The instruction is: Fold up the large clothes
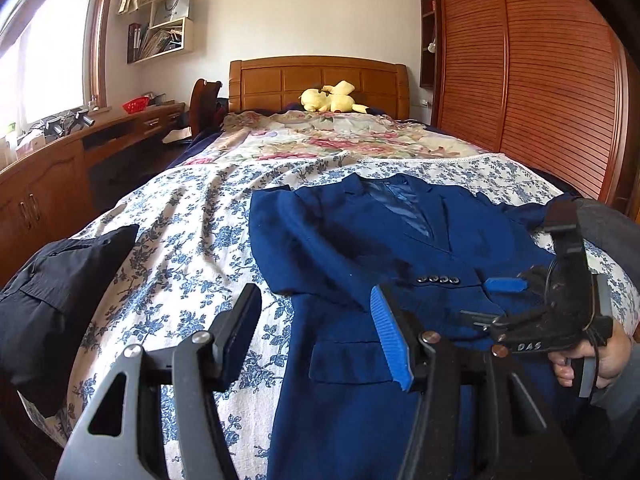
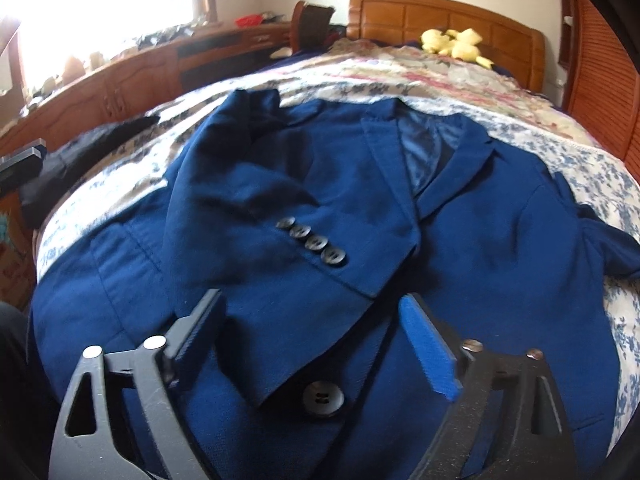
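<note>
Bed (image 1: 192, 208), blue jacket (image 2: 480, 248) — beneath spread fingers (image 2: 428, 344)

You were in a home bedroom: a bed (image 1: 200, 208) with a wooden headboard (image 1: 320, 80), a slatted wardrobe (image 1: 520, 80), a desk (image 1: 100, 136) under the window (image 1: 48, 52).

Both wrist views low over the bed, facing the headboard (image 1: 318, 80), sharing the blue jacket (image 2: 460, 220)
</note>
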